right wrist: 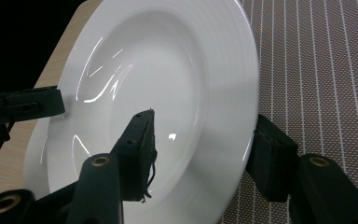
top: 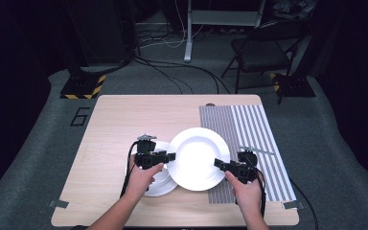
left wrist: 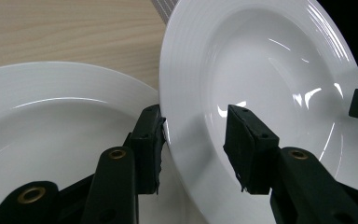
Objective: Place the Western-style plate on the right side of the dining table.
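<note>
spanning the gap between the grippers, a large white deep-rimmed plate [top: 197, 158] is clamped at opposite rims by the left gripper [top: 171, 156] and right gripper [top: 217, 163], overlapping a smaller white plate [top: 159, 184] leftward.

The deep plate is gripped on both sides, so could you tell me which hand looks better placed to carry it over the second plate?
Probably the left: left gripper already sits above the second plate, straddling the deep plate rim.
</note>
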The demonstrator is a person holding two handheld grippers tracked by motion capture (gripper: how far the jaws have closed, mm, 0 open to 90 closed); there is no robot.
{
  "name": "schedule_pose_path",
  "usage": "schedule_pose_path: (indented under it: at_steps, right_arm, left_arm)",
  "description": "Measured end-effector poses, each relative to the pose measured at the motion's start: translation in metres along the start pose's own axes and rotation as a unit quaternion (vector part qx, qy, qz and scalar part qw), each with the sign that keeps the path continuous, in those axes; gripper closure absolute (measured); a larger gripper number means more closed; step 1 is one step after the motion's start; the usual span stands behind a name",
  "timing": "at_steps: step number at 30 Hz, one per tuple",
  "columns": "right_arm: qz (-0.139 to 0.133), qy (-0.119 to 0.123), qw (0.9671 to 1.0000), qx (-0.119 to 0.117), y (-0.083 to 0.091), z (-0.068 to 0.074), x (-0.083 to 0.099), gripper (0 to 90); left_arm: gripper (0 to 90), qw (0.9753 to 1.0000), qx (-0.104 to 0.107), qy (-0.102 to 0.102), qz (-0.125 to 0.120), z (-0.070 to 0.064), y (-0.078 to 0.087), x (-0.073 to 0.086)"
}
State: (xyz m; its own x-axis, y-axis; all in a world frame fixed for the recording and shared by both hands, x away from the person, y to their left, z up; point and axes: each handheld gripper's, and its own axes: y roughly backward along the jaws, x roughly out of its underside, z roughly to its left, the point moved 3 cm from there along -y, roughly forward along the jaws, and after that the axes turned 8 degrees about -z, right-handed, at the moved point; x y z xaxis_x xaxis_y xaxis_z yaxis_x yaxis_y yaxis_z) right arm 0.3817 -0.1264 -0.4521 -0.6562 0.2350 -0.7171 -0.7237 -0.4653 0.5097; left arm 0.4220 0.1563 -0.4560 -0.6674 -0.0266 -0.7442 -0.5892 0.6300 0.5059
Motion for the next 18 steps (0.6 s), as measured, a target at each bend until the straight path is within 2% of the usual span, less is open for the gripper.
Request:
schedule_pose_path:
  at_steps: [11,18]
  right_arm:
    - [-0.005,-0.006,1.0000,0.002,0.002,-0.001,-0.009,46.4]
    - [-0.004,-0.001,1.0000,0.004,-0.001,-0.002,-0.016,46.5]
  left_arm:
    - [57.5,0.9999,-0.002,-0.009,-0.012,-0.007,0.000,-0.017]
    - [57.8,0.9998,-0.002,-0.011,-0.017,-0.008,-0.004,-0.027]
